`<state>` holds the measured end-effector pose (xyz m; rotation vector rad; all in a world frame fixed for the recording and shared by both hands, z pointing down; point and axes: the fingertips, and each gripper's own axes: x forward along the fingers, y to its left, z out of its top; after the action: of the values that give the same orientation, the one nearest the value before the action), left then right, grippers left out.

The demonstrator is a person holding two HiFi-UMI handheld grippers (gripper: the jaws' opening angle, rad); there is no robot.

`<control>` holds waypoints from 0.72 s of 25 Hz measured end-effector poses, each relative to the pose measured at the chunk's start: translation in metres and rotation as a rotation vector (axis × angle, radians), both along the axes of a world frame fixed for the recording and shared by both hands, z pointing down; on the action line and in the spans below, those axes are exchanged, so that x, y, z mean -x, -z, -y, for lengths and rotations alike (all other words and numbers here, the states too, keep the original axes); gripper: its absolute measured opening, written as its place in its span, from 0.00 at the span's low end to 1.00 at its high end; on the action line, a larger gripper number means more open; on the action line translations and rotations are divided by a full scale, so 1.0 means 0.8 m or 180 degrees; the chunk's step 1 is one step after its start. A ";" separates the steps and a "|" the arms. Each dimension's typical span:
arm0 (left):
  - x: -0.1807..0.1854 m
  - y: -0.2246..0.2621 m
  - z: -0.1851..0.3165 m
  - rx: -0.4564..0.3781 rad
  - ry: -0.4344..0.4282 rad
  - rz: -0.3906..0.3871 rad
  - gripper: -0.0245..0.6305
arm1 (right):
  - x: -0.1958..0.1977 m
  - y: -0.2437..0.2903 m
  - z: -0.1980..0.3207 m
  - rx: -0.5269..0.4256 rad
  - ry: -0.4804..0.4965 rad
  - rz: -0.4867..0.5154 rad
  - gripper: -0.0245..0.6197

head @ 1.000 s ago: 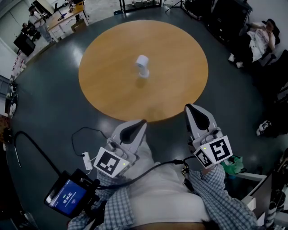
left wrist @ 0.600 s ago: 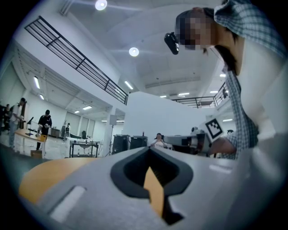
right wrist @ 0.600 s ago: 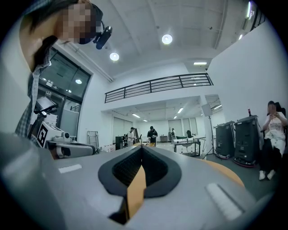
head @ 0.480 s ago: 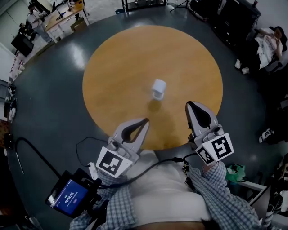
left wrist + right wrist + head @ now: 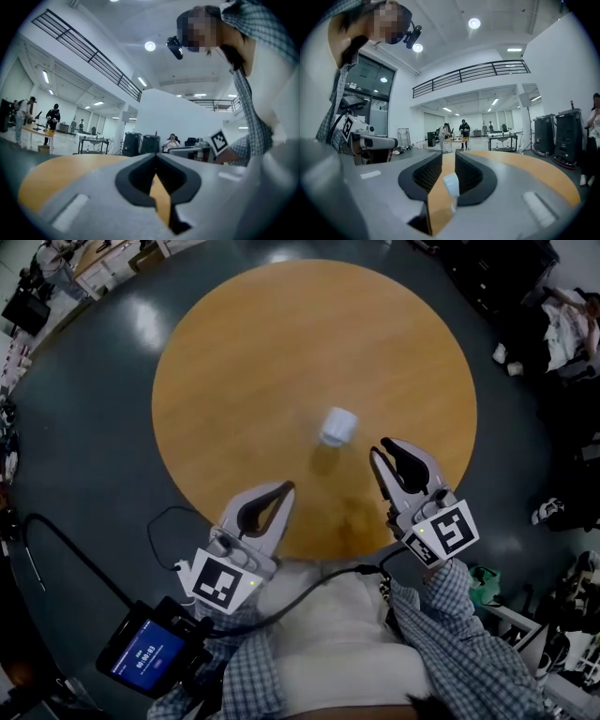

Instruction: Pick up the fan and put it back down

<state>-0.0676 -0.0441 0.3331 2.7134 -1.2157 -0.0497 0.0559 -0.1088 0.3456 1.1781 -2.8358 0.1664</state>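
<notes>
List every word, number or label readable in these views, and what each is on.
Nothing can be quoted.
Screen: white characters on blue, too blurred to read.
Left marker cube and right marker cube: black-and-white square patterns, no letters.
Fan: no print visible.

Round wooden table [image 5: 244, 362] on dark glossy floor [image 5: 84, 456]; white walls [image 5: 567, 65]

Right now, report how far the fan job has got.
Nothing done: the fan stands on the table, untouched. In hand: the right gripper, fingers opening, is lined up on the fan but short of it; left gripper shut, empty. Left: grasp, lift, set back down.
</notes>
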 end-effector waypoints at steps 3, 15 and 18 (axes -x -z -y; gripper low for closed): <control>0.010 -0.006 0.003 0.0067 0.0122 -0.0010 0.04 | 0.015 -0.027 0.009 0.0073 0.0211 -0.0137 0.24; 0.035 -0.018 -0.003 0.0383 0.0442 0.0034 0.04 | 0.046 -0.133 0.004 0.0548 0.0798 -0.0623 0.41; 0.039 -0.025 -0.011 0.0439 0.0473 0.0074 0.04 | 0.068 -0.149 0.004 0.0526 0.0876 -0.0699 0.42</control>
<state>-0.0987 -0.0354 0.3535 2.5097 -1.3716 0.0457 0.0019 -0.1117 0.4651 0.7175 -2.6923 0.2338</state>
